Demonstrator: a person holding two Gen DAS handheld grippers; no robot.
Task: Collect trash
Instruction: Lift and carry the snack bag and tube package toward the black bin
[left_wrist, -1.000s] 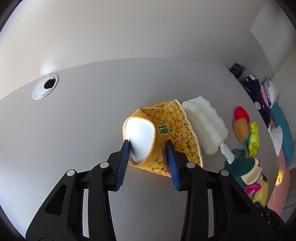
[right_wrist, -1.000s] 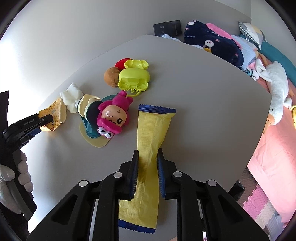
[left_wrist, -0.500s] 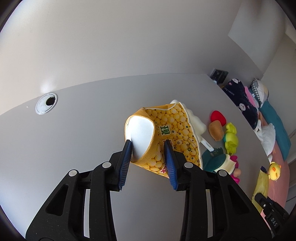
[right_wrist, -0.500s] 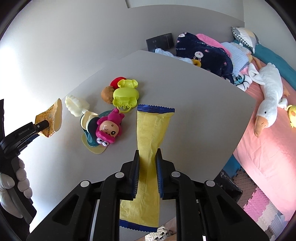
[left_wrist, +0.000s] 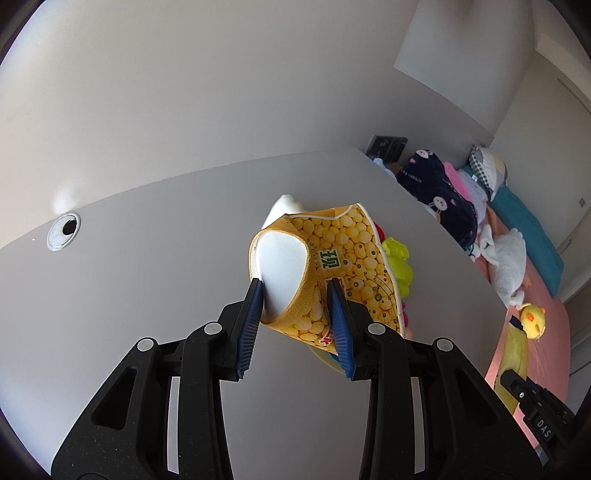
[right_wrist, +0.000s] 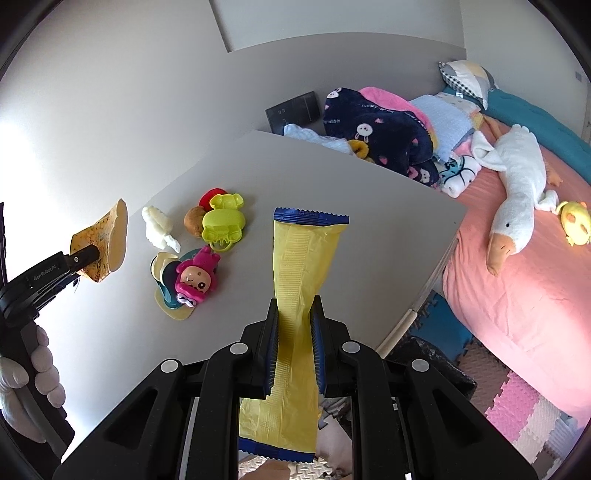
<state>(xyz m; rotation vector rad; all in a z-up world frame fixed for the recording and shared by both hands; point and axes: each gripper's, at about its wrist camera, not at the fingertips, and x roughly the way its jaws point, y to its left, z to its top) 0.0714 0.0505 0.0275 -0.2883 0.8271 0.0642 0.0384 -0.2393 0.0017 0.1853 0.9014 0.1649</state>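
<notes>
1. Trash in the left wrist view is a crushed paper cup printed with yellow corn kernels. The left claw is nearly closed, its blue pads pinching the cup's squashed wall near the rim, and the cup hangs in the air above the grey surface. It looks light and flimsy — a firm pinch on the doubled wall should hold, though the paper may crumple further. A round cable hole sits far left; a white toy and a green toy peek out behind the cup.

2. In the right wrist view the trash is a long yellow wrapper with blue ends. The right claw is fully closed on its middle, and the wrapper is off the surface. It is thin, limp and probably slippery, so a mid-length grip seems sensible. Toys — a pink doll, a green mould — lie well clear on the surface. A bed with a plush goose stands beyond the edge; nothing blocks either claw.
</notes>
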